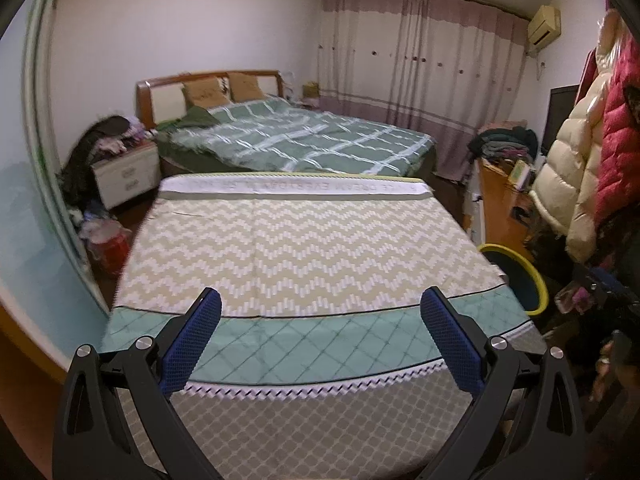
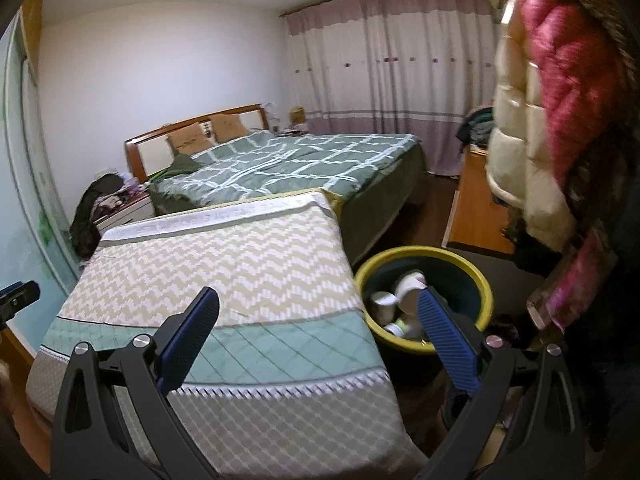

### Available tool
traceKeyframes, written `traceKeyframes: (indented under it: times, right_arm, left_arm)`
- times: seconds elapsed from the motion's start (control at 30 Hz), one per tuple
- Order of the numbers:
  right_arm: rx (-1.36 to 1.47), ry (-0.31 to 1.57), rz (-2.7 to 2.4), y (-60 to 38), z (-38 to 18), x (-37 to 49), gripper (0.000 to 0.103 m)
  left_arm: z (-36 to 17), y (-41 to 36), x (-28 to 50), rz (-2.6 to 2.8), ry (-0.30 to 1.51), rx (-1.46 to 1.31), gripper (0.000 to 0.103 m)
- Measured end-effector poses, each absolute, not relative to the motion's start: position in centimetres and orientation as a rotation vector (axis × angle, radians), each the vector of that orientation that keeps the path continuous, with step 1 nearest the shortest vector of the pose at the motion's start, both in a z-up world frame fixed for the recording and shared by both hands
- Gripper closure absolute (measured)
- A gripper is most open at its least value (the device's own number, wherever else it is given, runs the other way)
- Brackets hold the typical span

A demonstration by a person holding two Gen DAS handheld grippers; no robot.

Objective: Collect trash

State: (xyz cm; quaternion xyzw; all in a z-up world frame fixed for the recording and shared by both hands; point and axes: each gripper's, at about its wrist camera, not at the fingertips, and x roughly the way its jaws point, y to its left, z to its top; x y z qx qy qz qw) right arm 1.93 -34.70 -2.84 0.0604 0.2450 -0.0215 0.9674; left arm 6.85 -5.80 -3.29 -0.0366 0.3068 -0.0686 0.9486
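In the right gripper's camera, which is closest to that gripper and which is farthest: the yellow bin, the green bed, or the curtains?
From the right gripper, nearest first:
1. The yellow bin, just ahead on the right, beside the patterned table; cups lie inside.
2. The green bed, beyond the table, mid-room.
3. The curtains, on the far wall behind the bed.

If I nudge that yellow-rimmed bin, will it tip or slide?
The round yellow-rimmed dark bin looks wide and squat, so it would probably slide rather than tip. Only a few white paper cups lie inside, so it is likely light.
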Motion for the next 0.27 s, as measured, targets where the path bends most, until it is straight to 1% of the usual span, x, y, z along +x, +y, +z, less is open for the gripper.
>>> traceKeyframes:
  times: [0.1,0.27]
  right_arm:
    - [0.136,0.52,0.016,-34.2,-2.5,5.4,0.007]
    - [0.092,0.636,0.074,-31.0,-4.3,13.8,0.007]
  left_arm:
    - [-3.8,-5.1,10.4,-0.11,0.666,-0.065,0.005]
    - [-7.7,-2.5,19.9,0.009,0.802,-0.066,0.005]
